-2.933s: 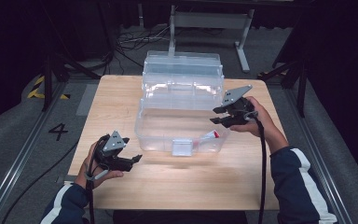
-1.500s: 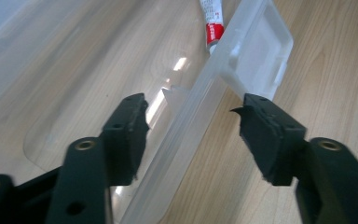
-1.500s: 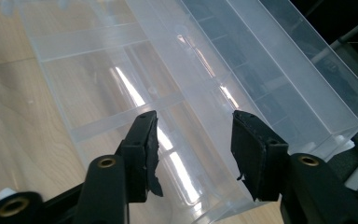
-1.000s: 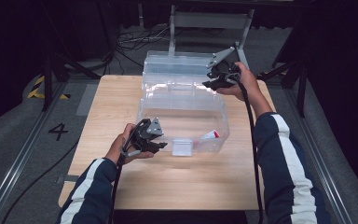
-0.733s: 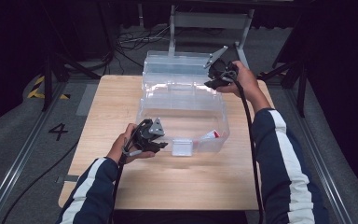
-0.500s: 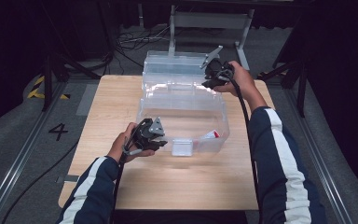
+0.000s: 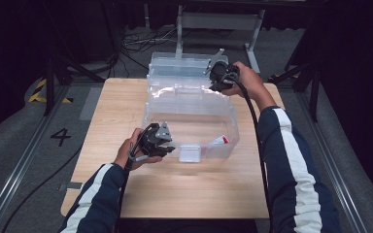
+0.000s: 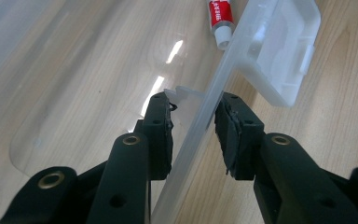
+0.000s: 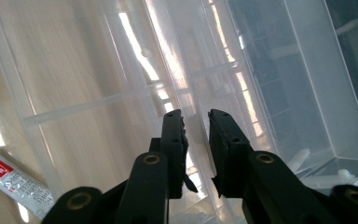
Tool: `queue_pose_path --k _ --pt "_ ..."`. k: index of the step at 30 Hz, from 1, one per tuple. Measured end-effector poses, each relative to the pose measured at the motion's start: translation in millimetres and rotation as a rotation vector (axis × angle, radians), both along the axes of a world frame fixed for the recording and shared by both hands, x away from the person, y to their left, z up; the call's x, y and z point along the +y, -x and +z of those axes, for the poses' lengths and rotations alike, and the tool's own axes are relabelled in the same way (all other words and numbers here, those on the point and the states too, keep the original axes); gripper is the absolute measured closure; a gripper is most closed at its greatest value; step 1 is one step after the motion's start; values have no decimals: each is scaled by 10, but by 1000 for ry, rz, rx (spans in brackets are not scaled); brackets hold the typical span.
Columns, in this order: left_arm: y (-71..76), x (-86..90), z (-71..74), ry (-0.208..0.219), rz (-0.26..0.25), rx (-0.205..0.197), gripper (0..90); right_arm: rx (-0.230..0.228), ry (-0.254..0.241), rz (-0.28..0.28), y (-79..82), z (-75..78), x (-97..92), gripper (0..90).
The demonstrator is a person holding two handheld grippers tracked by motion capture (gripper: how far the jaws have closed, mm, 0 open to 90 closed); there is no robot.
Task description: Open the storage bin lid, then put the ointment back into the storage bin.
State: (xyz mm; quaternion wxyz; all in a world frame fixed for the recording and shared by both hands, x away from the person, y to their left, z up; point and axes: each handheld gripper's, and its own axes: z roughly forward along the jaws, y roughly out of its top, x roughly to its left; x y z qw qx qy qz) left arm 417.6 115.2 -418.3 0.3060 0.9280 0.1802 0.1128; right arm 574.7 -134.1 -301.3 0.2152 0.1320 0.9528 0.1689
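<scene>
A clear plastic box [image 7: 155,114] stands open on the table, its clear lid [image 7: 184,68] laid back behind it. A red and white tube [image 7: 219,141] lies inside at the front right. My left gripper [image 7: 170,149] is at the box's front rim [image 8: 205,116]; its jaws have just been closing and now press that rim between them, left of the white latch [image 8: 289,51]. The tube [image 8: 220,16] lies beyond. My right gripper [image 7: 213,80] is at the lid's right end. Its jaws have just been closing and pinch a ridge of the lid [image 9: 242,56]. The tube [image 9: 9,179] shows at lower left.
The wooden table [image 7: 121,107] has bare room to the left of and in front of the box. A metal frame [image 7: 218,22] and cables [image 7: 136,41] lie on the floor behind it. A "4" mark [image 7: 60,137] is on the floor at the left.
My left gripper came from the table's front left to the box's front rim. My right gripper went from the box's right wall back to the lid and crept a little farther along it.
</scene>
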Motion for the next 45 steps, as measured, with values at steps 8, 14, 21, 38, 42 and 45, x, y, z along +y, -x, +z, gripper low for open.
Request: queue_pose_path --k 8,14,21,38,42,45 --pt "-3 -1 -2 4 3 4 665 33 8 32 -5 45 30 820" --pt "3 -5 -5 2 8 -1 664 24 27 28 26 46 59 827" --pt "10 -7 -11 4 13 -6 661 24 41 43 54 64 68 838" --pt "15 -24 -17 9 31 -1 646 53 68 94 210 160 79 862" --pt "20 -30 -18 3 32 -5 642 56 67 96 264 175 75 864" --pt "24 -33 -21 3 32 -10 638 49 59 107 375 189 76 866"
